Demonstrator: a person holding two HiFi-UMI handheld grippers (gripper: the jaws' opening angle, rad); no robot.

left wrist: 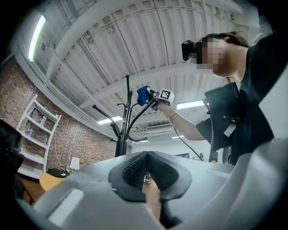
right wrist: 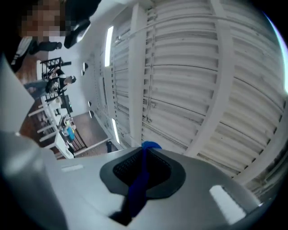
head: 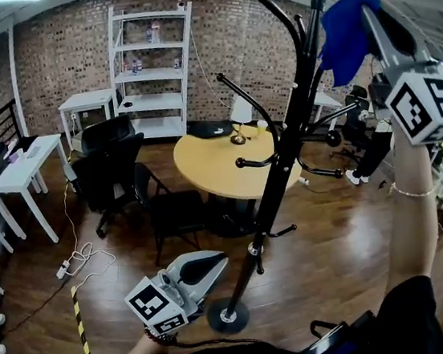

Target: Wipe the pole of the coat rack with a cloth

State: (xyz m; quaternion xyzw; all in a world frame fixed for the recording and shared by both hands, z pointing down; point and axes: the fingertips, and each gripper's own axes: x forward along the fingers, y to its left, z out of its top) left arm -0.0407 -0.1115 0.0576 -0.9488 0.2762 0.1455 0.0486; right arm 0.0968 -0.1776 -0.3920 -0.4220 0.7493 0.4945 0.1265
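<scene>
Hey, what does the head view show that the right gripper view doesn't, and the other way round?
Only the head view shows the black coat rack pole, its round base, the round table behind it, and the left tongs held low near that base. Only the right gripper view shows the right tongs shut on the blue cloth, with the ribbed white ceiling beyond. Both show that blue cloth. In the head view it is raised near the top of the pole.
</scene>
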